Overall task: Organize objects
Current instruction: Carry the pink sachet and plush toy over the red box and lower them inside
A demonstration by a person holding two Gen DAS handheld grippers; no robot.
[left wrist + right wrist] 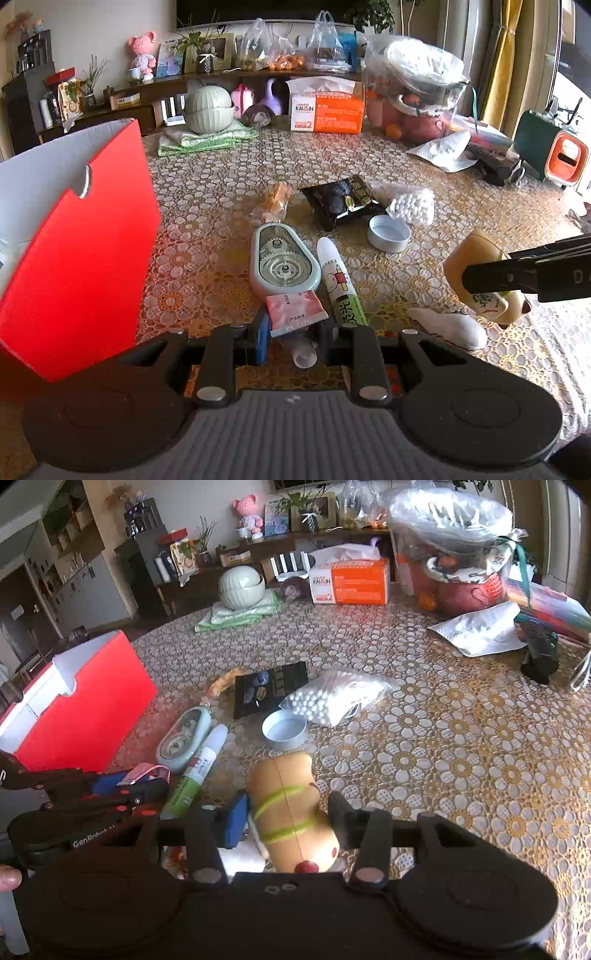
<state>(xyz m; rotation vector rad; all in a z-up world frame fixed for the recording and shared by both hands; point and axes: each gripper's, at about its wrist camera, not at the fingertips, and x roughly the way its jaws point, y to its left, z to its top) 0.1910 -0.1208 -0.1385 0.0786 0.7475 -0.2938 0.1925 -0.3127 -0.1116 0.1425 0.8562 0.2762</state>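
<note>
Pink tube: clamped between the fingers of the left claw, cap end toward the camera, its crimped end just beside the corrector and the glue stick.
Tan toy: a rounded figure with green stripes, gripped in the right claw and apparently raised above the table.
Red box: open-topped, standing at the left side of the table, near the left claw; judged the likely destination.
Loose items: a pale correction-tape dispenser and a glue stick lying side by side; a round lid, a black snack packet and a bag of white beads behind them.
Risk, tube: the grip sits on its soft flattened body; it may slide or pivot when swung to the box.
Risk, toy: the smooth curved shell is held near one end and could rotate out.
Risk, claws: both work close together; crossing paths toward the box could cause contact.
</note>
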